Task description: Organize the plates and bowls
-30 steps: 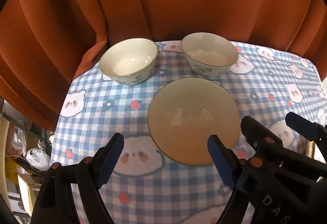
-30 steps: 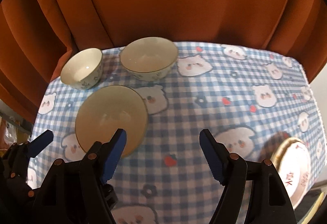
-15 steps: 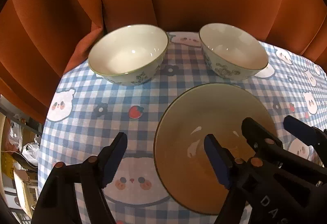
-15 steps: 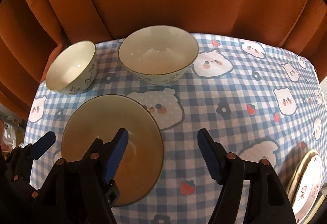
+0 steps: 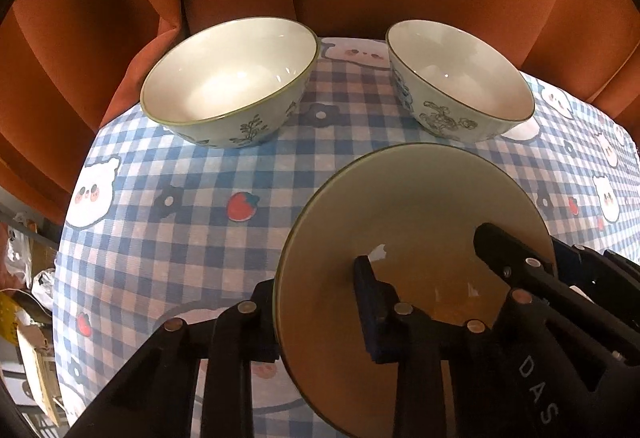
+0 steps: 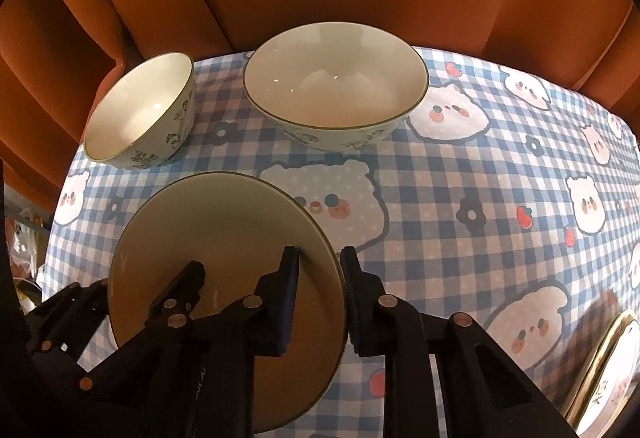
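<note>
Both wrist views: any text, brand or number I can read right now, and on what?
"DAS": white letters on the black body of the right claw, cut off by the frame edge.
Red characters on the gold-rimmed plate: too partial and blurred to read.
Bowls, tan plate and tablecloth: pictures only, no text.

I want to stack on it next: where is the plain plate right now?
The plate lies near the table's front left, before both bowls, its rim straddled by the left gripper and right gripper.
</note>
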A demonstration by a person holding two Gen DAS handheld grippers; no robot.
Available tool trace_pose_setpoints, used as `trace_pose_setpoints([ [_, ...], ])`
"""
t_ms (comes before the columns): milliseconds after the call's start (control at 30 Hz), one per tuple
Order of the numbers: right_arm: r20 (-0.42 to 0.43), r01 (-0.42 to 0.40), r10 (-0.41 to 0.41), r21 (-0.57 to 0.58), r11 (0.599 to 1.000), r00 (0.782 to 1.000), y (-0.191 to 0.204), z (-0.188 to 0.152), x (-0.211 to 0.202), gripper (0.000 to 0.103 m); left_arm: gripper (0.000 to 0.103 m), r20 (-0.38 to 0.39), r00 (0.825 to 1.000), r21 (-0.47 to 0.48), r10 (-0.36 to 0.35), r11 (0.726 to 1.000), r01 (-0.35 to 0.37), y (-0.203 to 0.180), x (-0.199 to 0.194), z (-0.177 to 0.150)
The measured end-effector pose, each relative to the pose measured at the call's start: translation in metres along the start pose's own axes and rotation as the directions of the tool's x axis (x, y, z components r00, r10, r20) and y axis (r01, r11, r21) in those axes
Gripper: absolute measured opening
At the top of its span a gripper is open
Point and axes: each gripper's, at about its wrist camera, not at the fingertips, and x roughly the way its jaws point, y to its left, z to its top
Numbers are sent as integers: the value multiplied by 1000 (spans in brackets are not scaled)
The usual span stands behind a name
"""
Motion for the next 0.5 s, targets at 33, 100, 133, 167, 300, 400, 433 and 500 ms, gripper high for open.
trace_pose_setpoints([
  [33, -4, -1, 1, 1, 1000, 1000, -1, 0, 0, 25, 28, 0, 1000, 2, -1, 1000, 1, -1, 0, 1],
  [100, -6, 1, -1, 3, 1000, 1000, -1, 0, 0, 25, 28, -2, 1000, 7, -2, 1000, 2, -3, 1, 1],
  [133, -6, 1, -1, 4, 1000, 1000, -1, 0, -1, 25, 28, -2, 1000, 9, -3, 1000, 3, -3, 0, 1],
  [167, -7, 1, -1, 5, 1000, 1000, -1, -1, -1, 25, 28, -2, 1000, 13, -4, 1000, 4, -3, 0, 1],
  [300, -7, 7, -7, 15, 1000, 1000, -4, -4, -6, 25, 28, 3, 1000, 24, -15, 1000, 15, -7, -10, -3],
  [400, 1, 14, -14, 20, 1000, 1000, -7, -7, -14, 25, 28, 13, 1000, 30, -24, 999, 24, -10, -20, -6],
  [433, 4, 14, -14, 20, 1000, 1000, -8, -8, -17, 25, 28, 17, 999, 33, -29, 999, 28, -11, -24, -7],
  [500, 14, 15, -16, 32, 999, 1000, -13, -11, -25, 25, 28, 25, 999, 41, -35, 999, 34, -16, -34, -10],
])
